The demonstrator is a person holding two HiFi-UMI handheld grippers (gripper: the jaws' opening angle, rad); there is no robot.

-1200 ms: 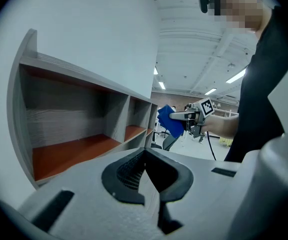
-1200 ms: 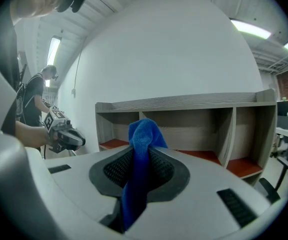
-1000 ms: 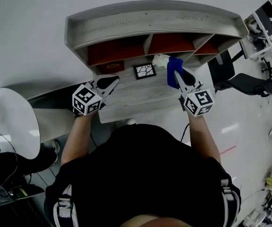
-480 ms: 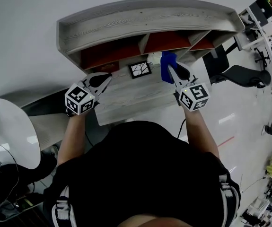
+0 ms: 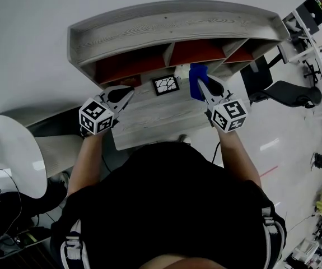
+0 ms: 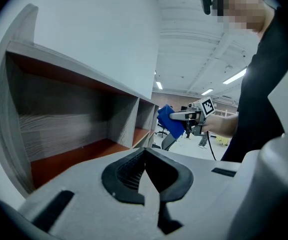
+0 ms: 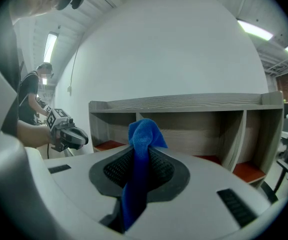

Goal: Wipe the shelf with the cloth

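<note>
Shelf (image 5: 166, 24): grey wood with reddish compartment floors, standing on a table (image 5: 155, 122) against a white wall.
Right gripper (image 7: 139, 154): jaws are clamping the blue cloth (image 7: 144, 131), holding it up before the middle compartment.
Left gripper (image 6: 145, 154): jaws are pressing together, empty, facing the left compartment.
Frame (image 5: 165, 84): sitting between the grippers.

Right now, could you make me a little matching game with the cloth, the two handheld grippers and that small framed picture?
Things:
1 blue cloth
2 left gripper
3 right gripper
4 framed picture

States or places:
A jaws together, nothing between them
B blue
C jaws shut on fabric
D in front of the shelf

Pairs: 1-B, 2-A, 3-C, 4-D
</note>
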